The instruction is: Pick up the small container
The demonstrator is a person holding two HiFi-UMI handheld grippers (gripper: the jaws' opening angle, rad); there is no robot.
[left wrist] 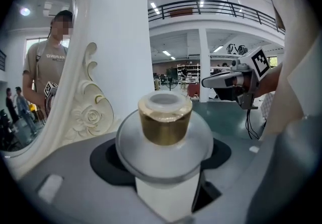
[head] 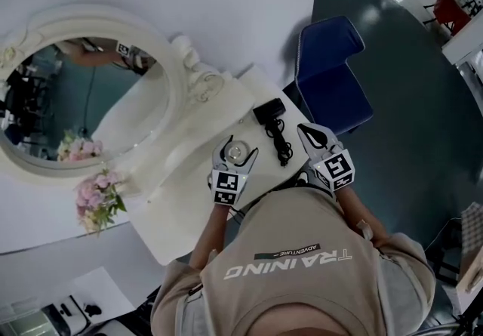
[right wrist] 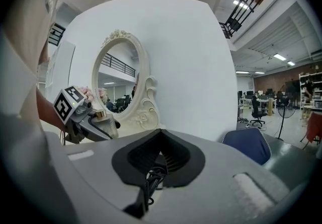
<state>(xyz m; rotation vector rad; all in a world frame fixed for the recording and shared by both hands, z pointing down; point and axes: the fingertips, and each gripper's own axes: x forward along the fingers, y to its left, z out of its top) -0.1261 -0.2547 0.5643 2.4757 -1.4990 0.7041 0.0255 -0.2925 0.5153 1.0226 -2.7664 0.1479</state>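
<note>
The small container (head: 236, 152) is a round frosted bottle with a gold cap. It sits between the jaws of my left gripper (head: 237, 147), which is shut on it above the white vanity table (head: 181, 214). In the left gripper view the container (left wrist: 165, 127) fills the middle, and the pads of the left gripper (left wrist: 163, 162) press its body from both sides. My right gripper (head: 308, 131) hovers to the right, jaws together and holding nothing. The right gripper view shows the right gripper (right wrist: 160, 155) shut, with the left gripper (right wrist: 83, 117) and the container (right wrist: 103, 117) at the left.
A black adapter (head: 269, 111) with a coiled cord (head: 281, 147) lies on the table between the grippers. An oval white-framed mirror (head: 83, 93) stands behind, with pink flowers (head: 96, 195) beside it. A blue chair (head: 332, 70) stands off the table's right edge.
</note>
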